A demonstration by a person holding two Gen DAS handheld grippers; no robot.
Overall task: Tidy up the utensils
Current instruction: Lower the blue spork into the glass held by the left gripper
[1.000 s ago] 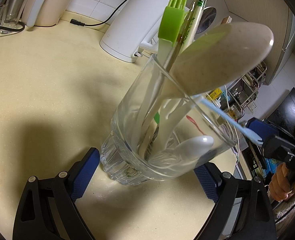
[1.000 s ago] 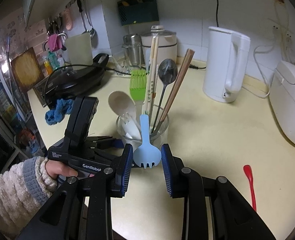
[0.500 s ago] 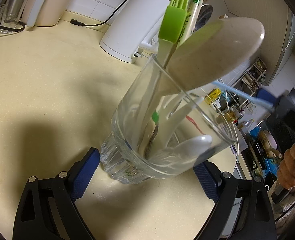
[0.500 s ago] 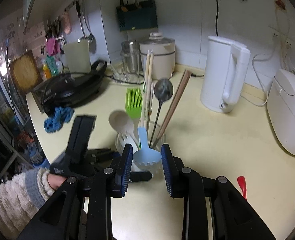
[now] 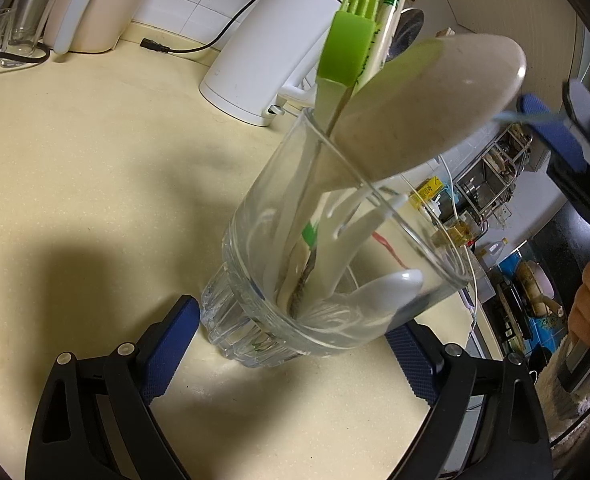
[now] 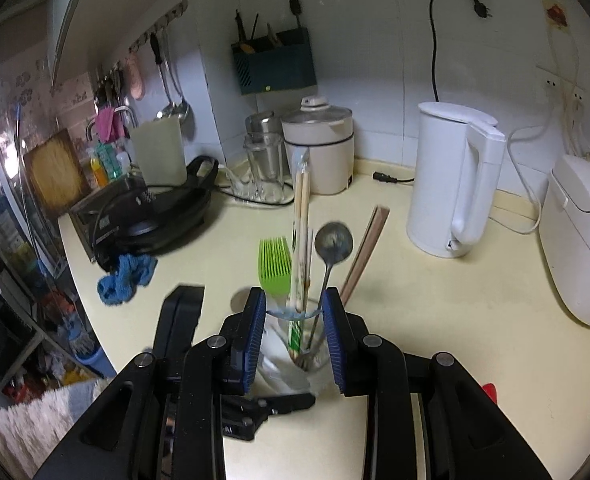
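Note:
A clear glass (image 5: 295,280) stands on the cream counter, filled with a green silicone brush (image 5: 347,48), a beige spoon (image 5: 427,108), a white fork, chopsticks and a metal spoon (image 6: 333,240). My left gripper (image 5: 291,344) is open, its pads on either side of the glass base. My right gripper (image 6: 294,314) is shut on a light blue spork (image 6: 293,314), held above the glass (image 6: 295,352) rim. It also shows in the left wrist view (image 5: 531,116), high at the right.
A white kettle (image 6: 451,184) and a white rice cooker (image 6: 579,236) stand at the back right. A black griddle (image 6: 155,216), blue cloth (image 6: 125,278), glasses and a pot (image 6: 319,152) stand at the back left. A red utensil (image 6: 489,392) lies at the right.
My right gripper has lifted and carried the blue spork forward, from beside the glass to over its rim. The left gripper and the glass have stayed still.

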